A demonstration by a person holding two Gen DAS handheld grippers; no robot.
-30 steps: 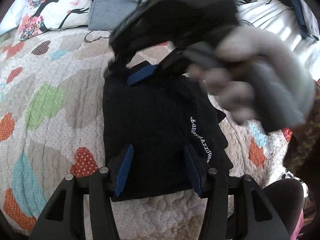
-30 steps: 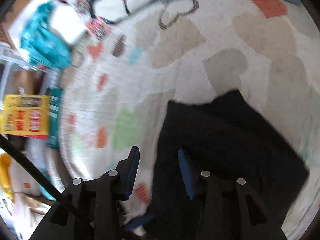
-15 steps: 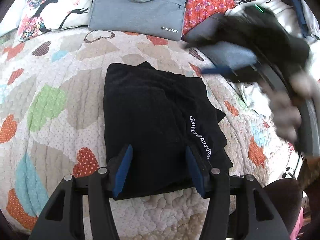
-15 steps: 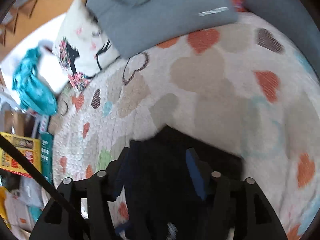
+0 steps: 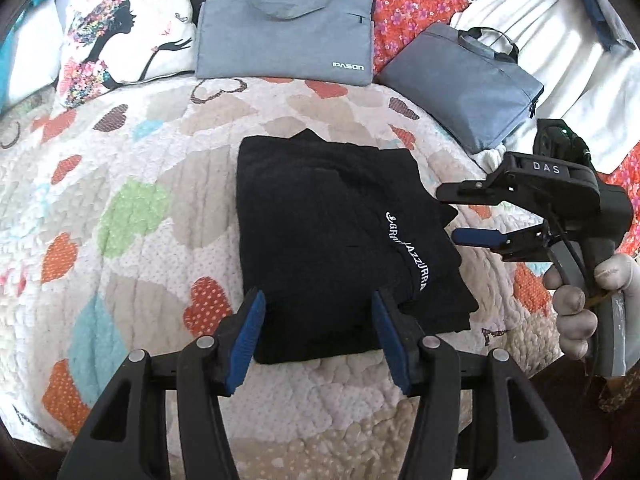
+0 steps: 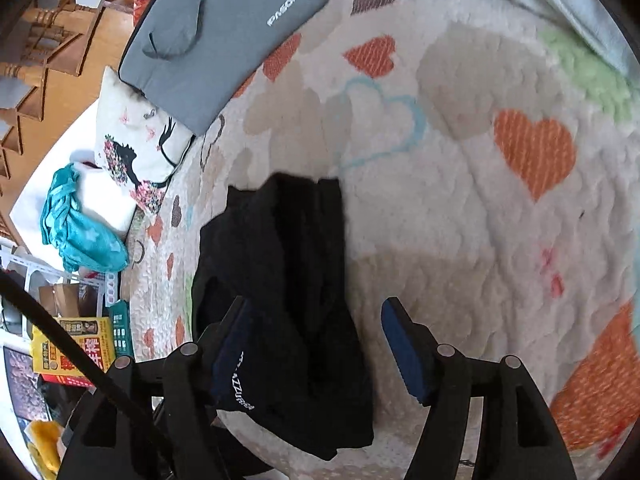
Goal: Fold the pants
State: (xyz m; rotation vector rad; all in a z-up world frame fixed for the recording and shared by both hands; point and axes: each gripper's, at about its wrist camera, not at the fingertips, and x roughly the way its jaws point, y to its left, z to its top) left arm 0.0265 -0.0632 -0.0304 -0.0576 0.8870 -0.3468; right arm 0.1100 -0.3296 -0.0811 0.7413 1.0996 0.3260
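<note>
Pulling back now, the right gripper (image 5: 448, 214) is swinging off to the side, released and empty. Black pants (image 5: 340, 236) are lying folded in a neat block on the bed (image 5: 140, 184). Left gripper (image 5: 318, 338) is hovering released at the near edge. Folding is looking done; maybe one last smoothing press is coming. Two laptop bags (image 5: 284, 24) are sitting zipped, contents hidden.

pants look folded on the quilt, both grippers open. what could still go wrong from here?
1. The folded black pants have an uneven right edge: layers stick out near the white lettering. A nudge there could undo the fold.
2. The right hand-held gripper hangs open close beside that loose edge; it might snag on the way out.
3. The left hand-held gripper straddles the near hem, open. Closing or dragging could pull the stack along the quilt.
</note>
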